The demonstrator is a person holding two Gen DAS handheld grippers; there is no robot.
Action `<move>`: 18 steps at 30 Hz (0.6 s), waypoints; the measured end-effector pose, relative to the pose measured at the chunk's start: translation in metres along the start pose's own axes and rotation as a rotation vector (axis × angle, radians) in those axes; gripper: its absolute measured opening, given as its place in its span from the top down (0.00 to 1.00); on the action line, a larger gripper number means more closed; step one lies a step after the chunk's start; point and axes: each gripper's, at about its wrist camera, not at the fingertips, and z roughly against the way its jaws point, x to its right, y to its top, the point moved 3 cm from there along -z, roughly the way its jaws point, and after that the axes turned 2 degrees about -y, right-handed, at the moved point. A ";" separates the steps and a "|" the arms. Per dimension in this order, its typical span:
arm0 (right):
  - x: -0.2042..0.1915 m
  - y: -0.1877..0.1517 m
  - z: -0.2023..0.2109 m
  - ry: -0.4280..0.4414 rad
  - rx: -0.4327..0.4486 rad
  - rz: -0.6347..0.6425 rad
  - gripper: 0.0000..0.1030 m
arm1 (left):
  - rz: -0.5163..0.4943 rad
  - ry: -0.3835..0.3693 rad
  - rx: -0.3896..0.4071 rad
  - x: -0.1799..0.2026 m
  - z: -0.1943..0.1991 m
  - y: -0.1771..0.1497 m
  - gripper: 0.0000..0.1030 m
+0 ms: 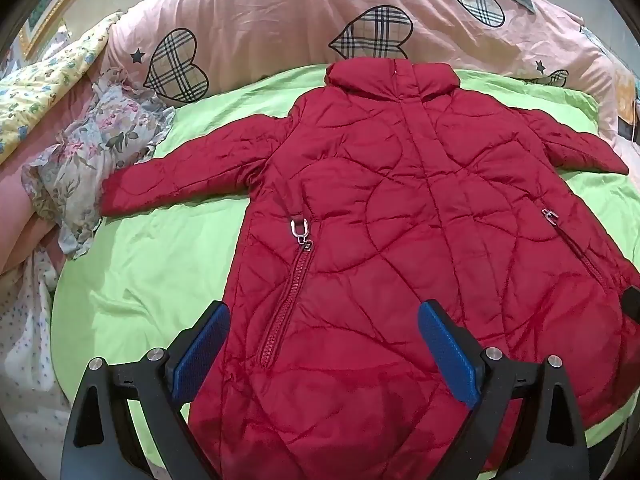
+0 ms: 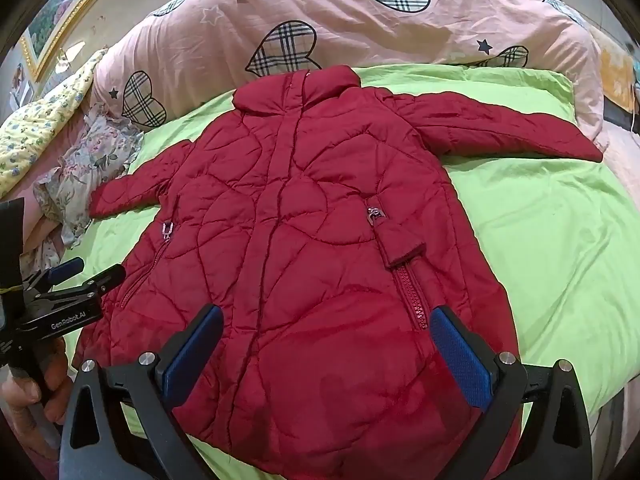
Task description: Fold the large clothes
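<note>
A red quilted coat [image 1: 380, 208] lies flat, front up, on a green sheet [image 1: 132, 280], collar at the far end and both sleeves spread out sideways. It also shows in the right wrist view [image 2: 304, 240]. My left gripper [image 1: 324, 320] is open and empty, hovering over the coat's lower left part near the left pocket zipper [image 1: 288, 296]. My right gripper [image 2: 326, 324] is open and empty over the lower right part, next to the right pocket zipper [image 2: 416, 300]. The left gripper also shows at the left edge of the right wrist view [image 2: 86, 274].
A pink duvet with plaid hearts [image 1: 280, 20] is bunched behind the coat. A floral cloth [image 1: 92, 160] and a yellow flowered quilt [image 1: 36, 92] lie at the left. The green sheet [image 2: 560, 248] extends to the right of the coat.
</note>
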 end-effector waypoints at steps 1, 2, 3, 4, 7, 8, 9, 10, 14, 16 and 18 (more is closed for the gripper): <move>-0.001 0.002 0.000 -0.002 -0.003 0.000 0.00 | -0.001 0.002 -0.001 0.000 -0.001 0.001 0.07; -0.001 0.002 -0.002 -0.002 -0.006 0.000 0.00 | -0.001 0.003 -0.001 -0.001 -0.002 0.002 0.07; 0.000 0.001 -0.002 -0.001 -0.011 0.002 0.00 | -0.001 -0.005 0.003 -0.001 -0.001 -0.001 0.07; 0.000 0.001 -0.002 -0.001 -0.013 0.004 0.00 | -0.001 -0.006 0.001 0.000 -0.002 0.000 0.07; 0.001 0.000 -0.003 -0.005 -0.014 0.007 0.00 | -0.008 -0.007 -0.002 -0.003 -0.004 -0.001 0.07; -0.001 0.000 -0.004 -0.005 -0.013 0.007 0.00 | -0.011 -0.007 -0.002 -0.003 -0.005 0.000 0.07; -0.001 -0.001 -0.005 -0.004 -0.011 0.007 0.00 | -0.008 -0.005 -0.002 0.000 -0.004 -0.003 0.07; 0.001 0.000 -0.005 -0.002 -0.011 0.006 0.00 | -0.007 -0.009 -0.005 0.000 -0.005 -0.003 0.07; 0.000 0.000 -0.005 0.001 0.006 0.005 0.00 | -0.014 -0.007 -0.015 0.001 -0.007 0.000 0.07; 0.000 0.000 -0.005 0.005 0.007 0.000 0.00 | -0.018 -0.004 -0.013 0.001 -0.009 0.000 0.07; 0.004 0.002 -0.008 0.008 0.009 -0.004 0.00 | -0.018 -0.003 -0.006 0.002 -0.009 0.001 0.07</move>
